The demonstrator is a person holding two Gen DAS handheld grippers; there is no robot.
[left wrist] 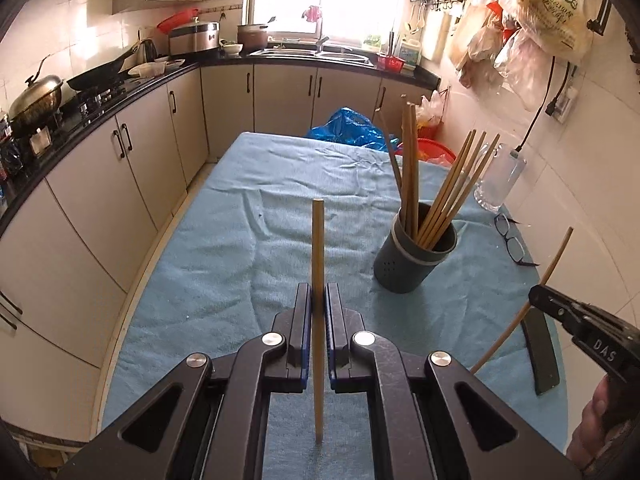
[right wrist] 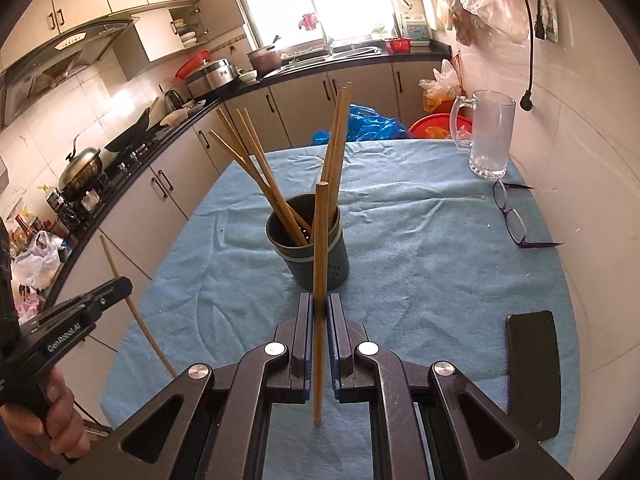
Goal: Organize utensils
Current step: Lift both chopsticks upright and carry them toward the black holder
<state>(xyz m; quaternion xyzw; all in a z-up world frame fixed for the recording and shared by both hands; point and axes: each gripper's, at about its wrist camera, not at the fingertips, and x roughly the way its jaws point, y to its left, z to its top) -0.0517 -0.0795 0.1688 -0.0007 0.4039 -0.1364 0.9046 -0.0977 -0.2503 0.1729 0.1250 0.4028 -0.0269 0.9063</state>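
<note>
A dark grey utensil cup [left wrist: 412, 260] stands on the blue cloth and holds several wooden chopsticks [left wrist: 448, 196]; it also shows in the right wrist view [right wrist: 316, 256]. My left gripper [left wrist: 319, 292] is shut on one upright chopstick [left wrist: 318, 248], left of and nearer than the cup. My right gripper [right wrist: 319, 304] is shut on another upright chopstick [right wrist: 321, 240], just in front of the cup. Each gripper shows in the other's view, the right [left wrist: 536, 296] and the left [right wrist: 120, 286], each holding its chopstick.
A glass mug [right wrist: 490, 132], eyeglasses [right wrist: 512, 216] and a black phone [right wrist: 532, 368] lie on the right part of the table [right wrist: 420, 240]. Kitchen cabinets and a counter [left wrist: 100, 96] with pans run along the left and far side. Bags hang on the right wall.
</note>
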